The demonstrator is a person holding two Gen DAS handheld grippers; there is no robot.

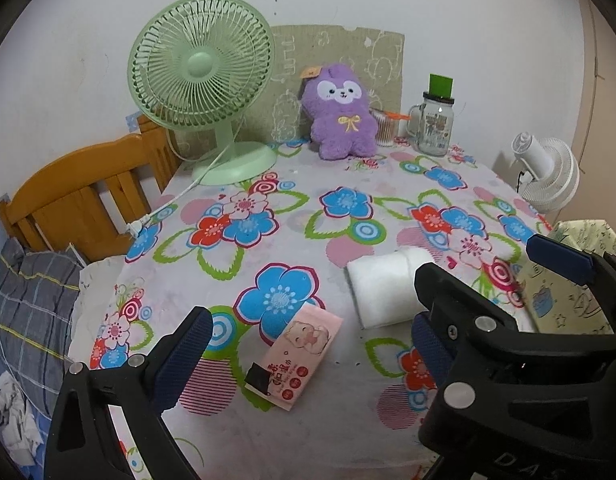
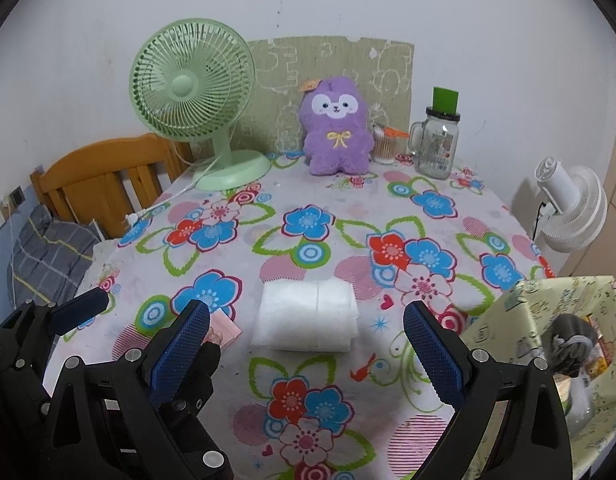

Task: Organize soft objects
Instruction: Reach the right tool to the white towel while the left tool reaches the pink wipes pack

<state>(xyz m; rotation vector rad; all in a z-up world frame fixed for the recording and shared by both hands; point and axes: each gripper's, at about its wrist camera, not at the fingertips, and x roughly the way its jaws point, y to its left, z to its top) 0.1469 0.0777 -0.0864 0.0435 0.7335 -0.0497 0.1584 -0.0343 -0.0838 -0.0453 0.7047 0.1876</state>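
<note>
Two hand-held grippers, black frames with blue finger pads.
The left gripper (image 1: 308,344) and right gripper (image 2: 308,350) share angular black plastic arms, round silver screws at the joints, and dark-blue pads (image 2: 179,354) with a fine grid texture; pale lettering marks one frame.

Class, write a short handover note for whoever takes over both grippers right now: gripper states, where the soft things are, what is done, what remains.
Left gripper: open, empty, over the pink wet-wipe packet.
Right gripper: open, empty, facing the white folded cloth.
Purple plush toy sits upright at the back of the floral tablecloth, between the green fan and the glass jar.
The patterned fabric bin at the right edge already holds some items.
Done: nothing gripped yet.
Left: cloth, packet and plush are still out.
</note>
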